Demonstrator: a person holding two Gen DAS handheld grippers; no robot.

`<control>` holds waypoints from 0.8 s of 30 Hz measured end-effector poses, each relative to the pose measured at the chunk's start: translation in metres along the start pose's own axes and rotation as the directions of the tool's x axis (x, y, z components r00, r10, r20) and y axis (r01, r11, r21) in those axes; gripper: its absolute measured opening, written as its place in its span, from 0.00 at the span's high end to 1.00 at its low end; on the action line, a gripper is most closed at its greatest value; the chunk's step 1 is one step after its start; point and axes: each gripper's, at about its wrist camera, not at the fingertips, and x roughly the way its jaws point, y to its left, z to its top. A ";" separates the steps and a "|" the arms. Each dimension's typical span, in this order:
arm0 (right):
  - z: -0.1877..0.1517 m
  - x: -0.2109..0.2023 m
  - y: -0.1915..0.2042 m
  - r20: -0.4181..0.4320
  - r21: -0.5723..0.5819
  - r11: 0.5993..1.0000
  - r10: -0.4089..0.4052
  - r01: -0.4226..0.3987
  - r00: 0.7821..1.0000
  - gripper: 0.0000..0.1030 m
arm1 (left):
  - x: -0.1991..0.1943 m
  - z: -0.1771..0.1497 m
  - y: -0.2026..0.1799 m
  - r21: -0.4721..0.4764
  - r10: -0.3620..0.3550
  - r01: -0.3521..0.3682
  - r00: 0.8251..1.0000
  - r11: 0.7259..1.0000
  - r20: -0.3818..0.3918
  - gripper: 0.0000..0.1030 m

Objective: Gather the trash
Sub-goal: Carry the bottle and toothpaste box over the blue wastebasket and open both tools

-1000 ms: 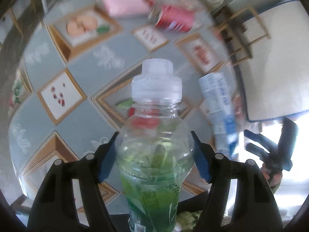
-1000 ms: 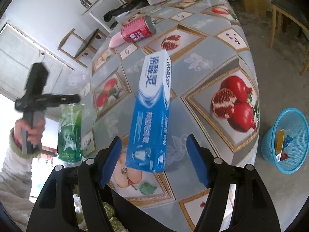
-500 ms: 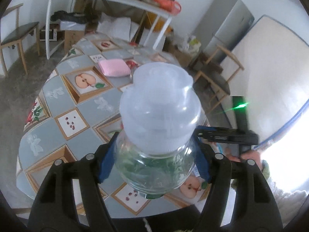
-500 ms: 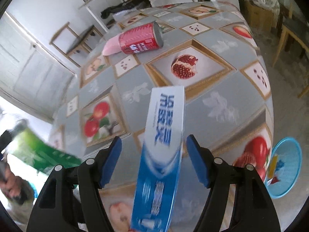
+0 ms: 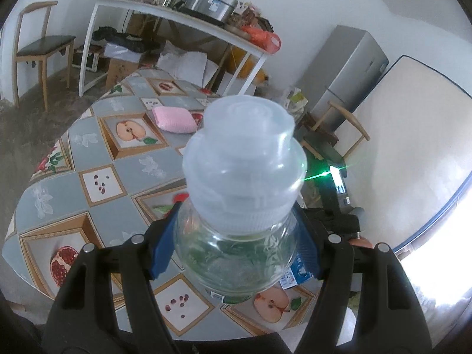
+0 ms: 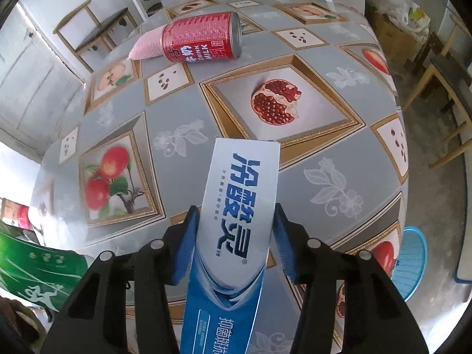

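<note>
Right wrist view: right gripper (image 6: 233, 244) has just been closing its fingers onto the toothpaste box (image 6: 236, 224), light, crushable card above the desk (image 6: 183, 112). Left gripper (image 5: 236, 250) clamps the slick, nearly empty bottle (image 5: 236, 236) below its cap.

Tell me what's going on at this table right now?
A person is clearing trash with two tongs. The left tongs grip a plastic bottle with a clear cap, lifted off the table. The right tongs have just been closing on a blue toothpaste box, pads at its sides. A red milk can lies on its side farther back, and a blue basket sits on the floor.
</note>
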 end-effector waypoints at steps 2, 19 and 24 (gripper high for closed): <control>0.000 -0.002 0.001 0.005 -0.002 1.000 -0.016 0.016 1.000 0.54 | -0.002 0.000 -0.002 0.003 -0.006 0.006 1.000 1.000 0.011 0.35; -0.034 -0.132 0.005 0.296 -0.005 1.000 0.019 -0.018 0.955 0.57 | -0.010 -0.003 -0.007 0.002 -0.058 0.058 0.997 0.998 0.041 0.35; -0.050 -0.158 0.008 0.370 -0.015 1.000 -0.003 0.009 0.929 0.57 | -0.010 -0.003 -0.011 0.008 -0.065 0.065 0.997 0.998 0.041 0.35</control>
